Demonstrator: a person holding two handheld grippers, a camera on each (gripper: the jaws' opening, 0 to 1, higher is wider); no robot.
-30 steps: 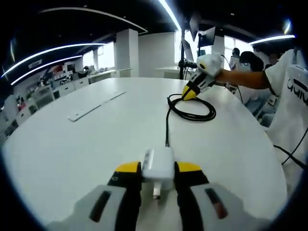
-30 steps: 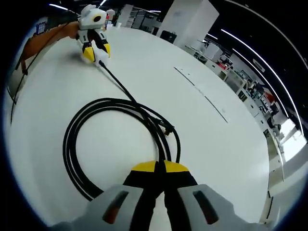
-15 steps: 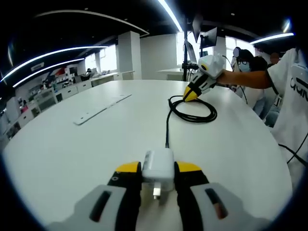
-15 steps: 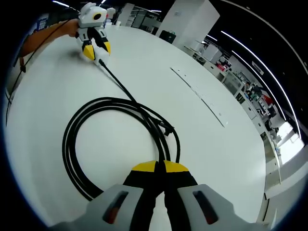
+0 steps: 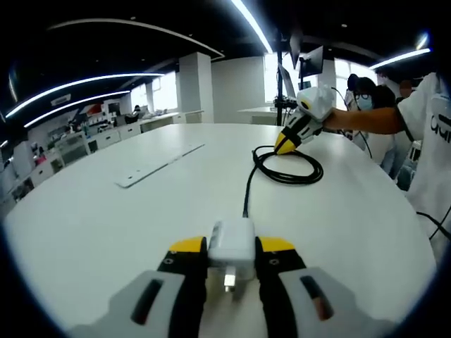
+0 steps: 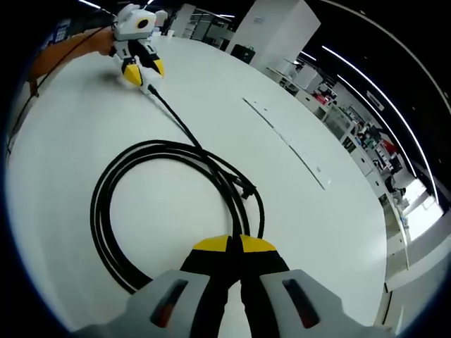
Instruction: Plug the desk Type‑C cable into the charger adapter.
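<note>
A white charger adapter (image 5: 231, 243) sits between the yellow-tipped jaws of my left gripper (image 5: 231, 246), which is shut on it, metal prongs toward the camera. A black cable (image 5: 245, 189) runs from the adapter's far side to a coil (image 5: 289, 167) on the white table. My right gripper (image 5: 285, 146) touches that coil's far edge. In the right gripper view my right gripper (image 6: 235, 244) is shut on the black cable (image 6: 232, 204) where the coil (image 6: 102, 211) crosses. A loose plug end (image 6: 246, 189) lies beside the loops. The left gripper (image 6: 141, 70) stands far off with the cable reaching it.
The round white table (image 5: 99, 232) has a flat white strip (image 5: 158, 166) lying on it, also seen as a strip (image 6: 282, 134) in the right gripper view. A person in a white shirt (image 5: 426, 120) stands at the table's right edge. Office desks fill the background.
Both views have shifted slightly with the hands. The adapter stays held in the left jaws and the cable in the right jaws; the coil lies as before.
</note>
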